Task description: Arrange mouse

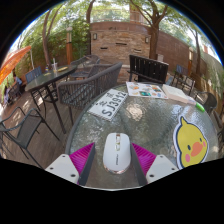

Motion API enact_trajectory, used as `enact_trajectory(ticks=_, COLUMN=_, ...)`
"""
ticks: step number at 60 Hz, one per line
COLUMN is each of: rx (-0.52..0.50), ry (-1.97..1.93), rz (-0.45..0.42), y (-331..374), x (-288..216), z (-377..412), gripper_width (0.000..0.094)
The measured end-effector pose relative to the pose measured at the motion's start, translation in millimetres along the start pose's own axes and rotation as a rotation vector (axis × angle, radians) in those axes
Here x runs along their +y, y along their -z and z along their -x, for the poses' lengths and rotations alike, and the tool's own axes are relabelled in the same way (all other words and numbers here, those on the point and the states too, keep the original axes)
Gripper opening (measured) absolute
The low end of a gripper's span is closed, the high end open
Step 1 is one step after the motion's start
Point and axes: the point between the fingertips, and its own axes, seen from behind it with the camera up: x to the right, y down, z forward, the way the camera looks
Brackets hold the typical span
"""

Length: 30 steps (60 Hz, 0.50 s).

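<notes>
While hand-held gripper gapes, one mouse sits between two fingers.

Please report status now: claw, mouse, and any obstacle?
Claw open. Mouse lies on the table between the fingers, gaps both sides. Duck sticker beside it, card beyond; nothing blocks.

White computer mouse, upright, flat on glass tabletop, long axis pointing away, between the two fingers with a gap at either side.
</notes>
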Motion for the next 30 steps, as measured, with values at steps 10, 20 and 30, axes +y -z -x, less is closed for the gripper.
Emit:
enact_trajectory(ticks=10, rx=-0.009, ry=0.025, rz=0.004, y=-1.6, x=-2.4, z=5.1, gripper_width=0.0463)
enact_trajectory(ticks=20, rx=-0.062, ry=0.01, rz=0.019, y=4.4, x=-3.9, z=9.9, gripper_width=0.0353)
enact_trajectory(ticks=30, rx=-0.221, ry=0.01, rz=-0.112, y=64.0, x=-75.7, z=13.6, gripper_width=0.0351)
